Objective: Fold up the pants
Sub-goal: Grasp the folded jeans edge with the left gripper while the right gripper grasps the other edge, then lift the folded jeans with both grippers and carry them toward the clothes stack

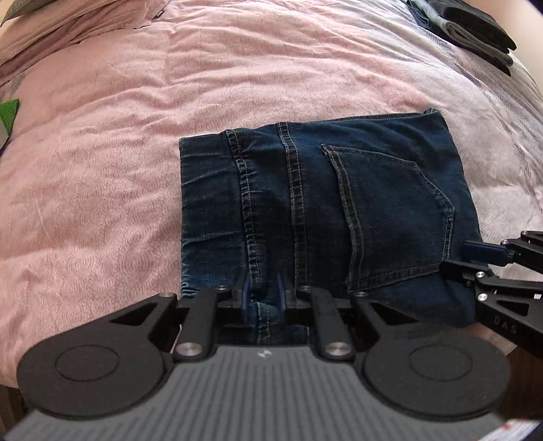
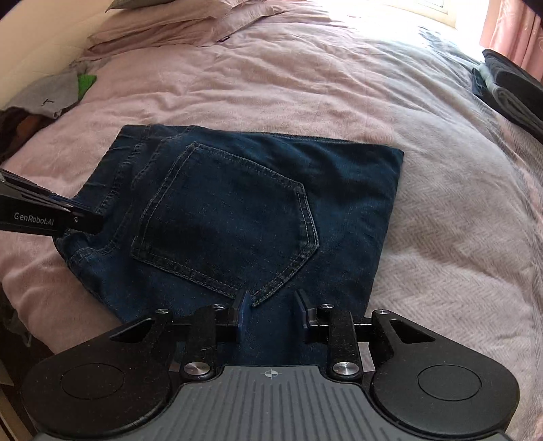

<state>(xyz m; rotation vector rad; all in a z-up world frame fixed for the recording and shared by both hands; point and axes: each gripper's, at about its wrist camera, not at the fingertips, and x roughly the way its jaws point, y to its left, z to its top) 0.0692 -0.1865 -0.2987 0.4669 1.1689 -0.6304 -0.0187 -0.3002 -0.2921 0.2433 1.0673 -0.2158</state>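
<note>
Pink bedspread (image 1: 135, 142), folded jeans (image 1: 339, 203), left claw (image 1: 263, 295) and right claw (image 2: 271, 305) slightly parted over denim

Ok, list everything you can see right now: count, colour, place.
jeans: one, dark blue, folded into a compact rectangle, back pocket up, mid-bed.
bedspread: one, pink, under the jeans.
pillows: a stack, pink, far end of the bed.
folded clothes: a pile, black and grey, far right edge.
loose clothes: a heap, grey and green, far left edge.
curtain: one, pink, top right.
left hand-held gripper: one, black, jaws narrow, near edge of the jeans.
right hand-held gripper: one, black, jaws apart, near edge below the pocket.
</note>
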